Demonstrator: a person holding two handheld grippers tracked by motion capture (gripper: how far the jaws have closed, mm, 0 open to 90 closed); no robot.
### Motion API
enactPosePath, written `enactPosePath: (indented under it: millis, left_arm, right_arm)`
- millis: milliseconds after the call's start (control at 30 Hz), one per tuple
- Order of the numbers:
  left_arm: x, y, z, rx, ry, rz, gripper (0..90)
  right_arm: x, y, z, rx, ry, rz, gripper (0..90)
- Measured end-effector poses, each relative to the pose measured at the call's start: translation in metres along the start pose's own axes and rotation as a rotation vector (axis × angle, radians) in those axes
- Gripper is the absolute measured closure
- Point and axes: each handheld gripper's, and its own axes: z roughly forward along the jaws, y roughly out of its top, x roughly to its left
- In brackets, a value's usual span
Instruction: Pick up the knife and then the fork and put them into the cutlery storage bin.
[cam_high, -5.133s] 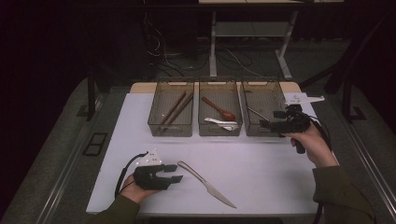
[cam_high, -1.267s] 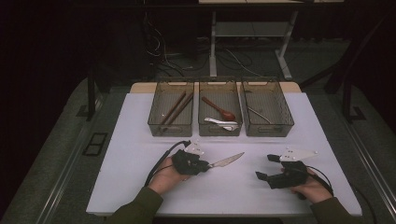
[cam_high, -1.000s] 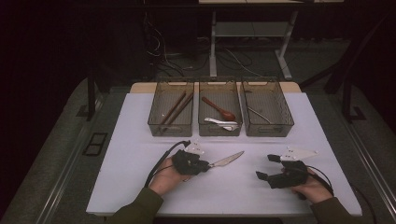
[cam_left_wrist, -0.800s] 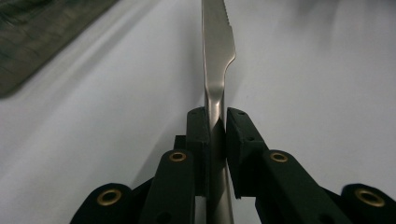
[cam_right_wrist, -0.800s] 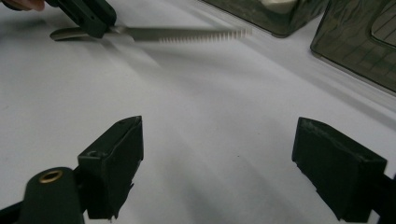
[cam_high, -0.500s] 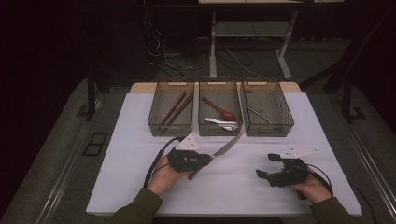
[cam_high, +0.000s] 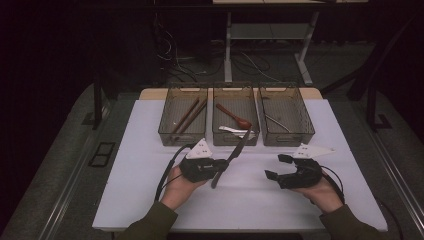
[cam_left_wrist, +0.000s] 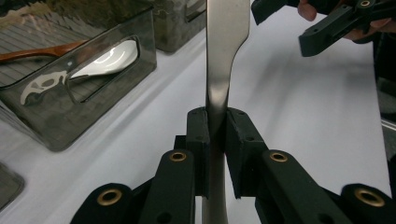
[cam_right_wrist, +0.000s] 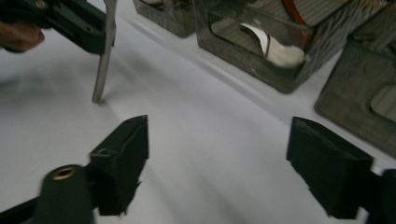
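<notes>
Left gripper (cam_high: 218, 166): jaws clamped on the table knife (cam_high: 231, 157) partway along its length.
Right gripper (cam_high: 276, 167): jaws apart with nothing between them, just been closing a little, near the mat's front right.
Table knife: tilted steeply, blade up toward the bins, lower end close over the white mat (cam_high: 150, 150).
Middle bin (cam_high: 235, 141): holds a white spoon (cam_high: 236, 131) and a wooden spoon (cam_high: 234, 116).
Left bin (cam_high: 170, 135): chopsticks.

Three translucent bins stand in a row along the far edge of the table (cam_high: 150, 200). Left bin (cam_high: 183, 116): brown chopsticks (cam_high: 187, 115). Middle bin (cam_high: 235, 115): wooden spoon (cam_high: 234, 116), white spoon (cam_high: 235, 131). Right bin (cam_high: 285, 114): metal utensil (cam_high: 278, 122), type indistinct.
</notes>
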Motion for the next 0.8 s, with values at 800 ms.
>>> enactPosePath:
  millis: [800]
  left_arm:
    - [-0.008,0.01,0.023,-0.048,0.091,-0.037,79.1]
  right_arm:
    - [0.012,0.058,0.043,-0.109,0.195,0.084,61.9]
